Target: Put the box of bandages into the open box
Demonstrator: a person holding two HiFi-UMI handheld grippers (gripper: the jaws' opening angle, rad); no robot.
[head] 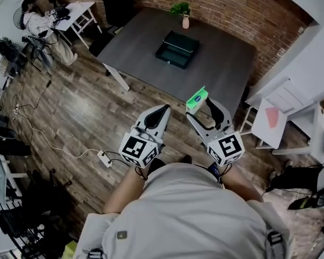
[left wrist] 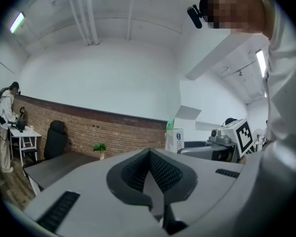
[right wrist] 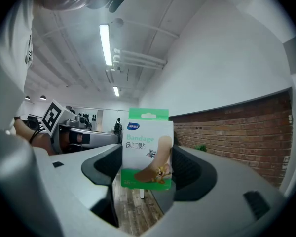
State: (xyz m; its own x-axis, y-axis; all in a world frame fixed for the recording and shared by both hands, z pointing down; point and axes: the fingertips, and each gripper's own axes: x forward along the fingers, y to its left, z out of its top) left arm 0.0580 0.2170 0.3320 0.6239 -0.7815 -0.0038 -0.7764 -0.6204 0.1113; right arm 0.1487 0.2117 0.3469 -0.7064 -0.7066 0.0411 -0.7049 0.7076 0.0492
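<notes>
My right gripper [head: 201, 108] pinches the bandage box [right wrist: 147, 149] upright; left gripper [head: 164, 109] pressed together; open box [head: 177, 49] well apart on the bench [head: 227, 63].

Dk grey table [head: 227, 74] sits at an angle on wood-plank floor [head: 70, 112], far edge close to red brick wall [head: 227, 7]. Small potted plant [head: 182, 12] in pale vase, upright, at table's far edge. Black office chair [head: 114, 4] by far-left corner. White side table [head: 82, 9] top left, cluttered w/ gear; person in white [left wrist: 5, 125] stands beside it. White power strip [head: 104, 158] on floor, cable trailing left. White furniture [head: 289, 93] at rt, pink sheet [head: 272, 116] on low surface there. Ceiling strip light [right wrist: 105, 43] lit.
</notes>
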